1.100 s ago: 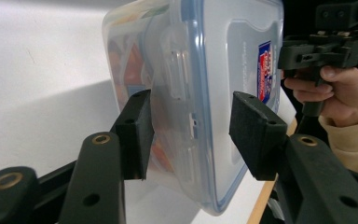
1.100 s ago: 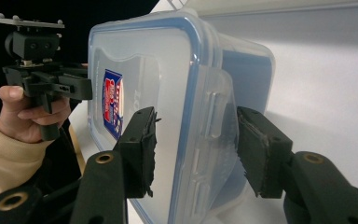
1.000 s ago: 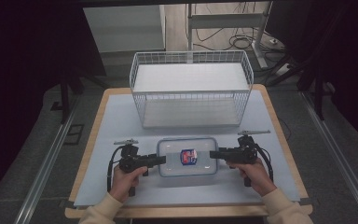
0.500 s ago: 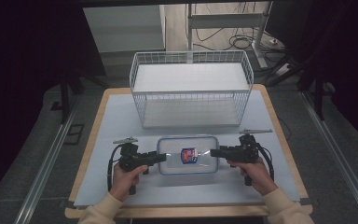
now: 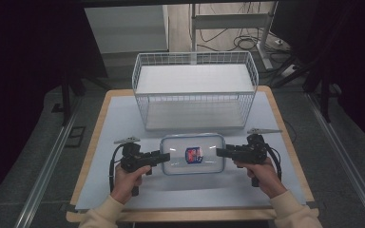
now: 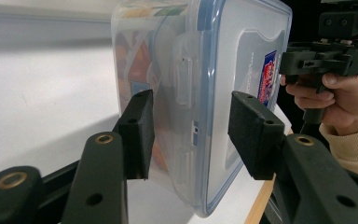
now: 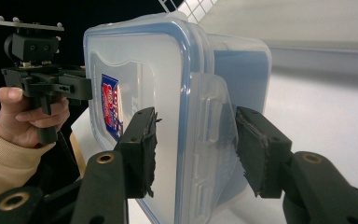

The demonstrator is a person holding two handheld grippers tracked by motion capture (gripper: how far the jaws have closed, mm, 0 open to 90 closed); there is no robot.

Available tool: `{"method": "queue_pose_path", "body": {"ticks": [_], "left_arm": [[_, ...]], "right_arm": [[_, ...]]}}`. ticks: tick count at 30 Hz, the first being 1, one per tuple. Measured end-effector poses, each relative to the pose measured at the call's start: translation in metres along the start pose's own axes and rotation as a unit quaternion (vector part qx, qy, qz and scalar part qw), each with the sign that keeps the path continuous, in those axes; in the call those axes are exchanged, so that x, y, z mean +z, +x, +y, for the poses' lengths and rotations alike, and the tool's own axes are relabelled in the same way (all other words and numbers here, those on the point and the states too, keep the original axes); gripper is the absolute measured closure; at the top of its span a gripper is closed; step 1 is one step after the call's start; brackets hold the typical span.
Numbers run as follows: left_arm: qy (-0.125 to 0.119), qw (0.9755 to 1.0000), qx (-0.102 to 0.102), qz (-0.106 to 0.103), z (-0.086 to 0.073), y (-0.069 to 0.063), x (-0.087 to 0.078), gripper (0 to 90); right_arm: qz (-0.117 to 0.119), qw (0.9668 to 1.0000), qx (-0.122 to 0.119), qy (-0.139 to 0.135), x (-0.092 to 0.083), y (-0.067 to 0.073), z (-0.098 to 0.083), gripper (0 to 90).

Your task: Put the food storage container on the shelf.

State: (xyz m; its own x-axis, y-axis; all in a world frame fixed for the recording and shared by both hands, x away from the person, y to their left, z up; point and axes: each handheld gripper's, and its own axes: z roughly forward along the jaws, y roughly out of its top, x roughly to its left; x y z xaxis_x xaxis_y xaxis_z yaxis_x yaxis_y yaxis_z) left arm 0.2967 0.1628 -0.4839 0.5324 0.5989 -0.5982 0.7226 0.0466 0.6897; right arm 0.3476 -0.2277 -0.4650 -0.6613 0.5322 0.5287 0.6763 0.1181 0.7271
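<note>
Clear container (image 5: 192, 154) lid: red-blue label (image 5: 193, 154), writing unreadable.

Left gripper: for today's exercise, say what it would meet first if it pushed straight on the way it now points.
The left gripper points at the clear lidded container, whose end with the lid latch already sits between its jaws, so it would probably meet that end wall first.

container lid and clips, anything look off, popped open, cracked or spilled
Nothing stands out. The clear plastic container sits flat on the table, its blue-rimmed lid seated evenly and the end clip folded down. The left gripper and right gripper straddle its ends. No crack or spill shows.
</note>
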Motion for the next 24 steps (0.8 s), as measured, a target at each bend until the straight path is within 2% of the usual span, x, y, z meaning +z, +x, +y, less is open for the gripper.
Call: {"method": "queue_pose_path", "body": {"ticks": [8,24], "left_arm": [[0.000,1.0000,0.006,0.002,0.010,-0.004,0.000,51.8],[-0.012,0.9995,0.030,0.001,0.039,-0.017,-0.007,51.9]], "right_arm": [[0.000,1.0000,-0.001,-0.005,-0.002,0.000,0.005,50.1],[-0.004,0.9994,-0.021,-0.027,-0.016,0.011,0.029,50.1]]}}
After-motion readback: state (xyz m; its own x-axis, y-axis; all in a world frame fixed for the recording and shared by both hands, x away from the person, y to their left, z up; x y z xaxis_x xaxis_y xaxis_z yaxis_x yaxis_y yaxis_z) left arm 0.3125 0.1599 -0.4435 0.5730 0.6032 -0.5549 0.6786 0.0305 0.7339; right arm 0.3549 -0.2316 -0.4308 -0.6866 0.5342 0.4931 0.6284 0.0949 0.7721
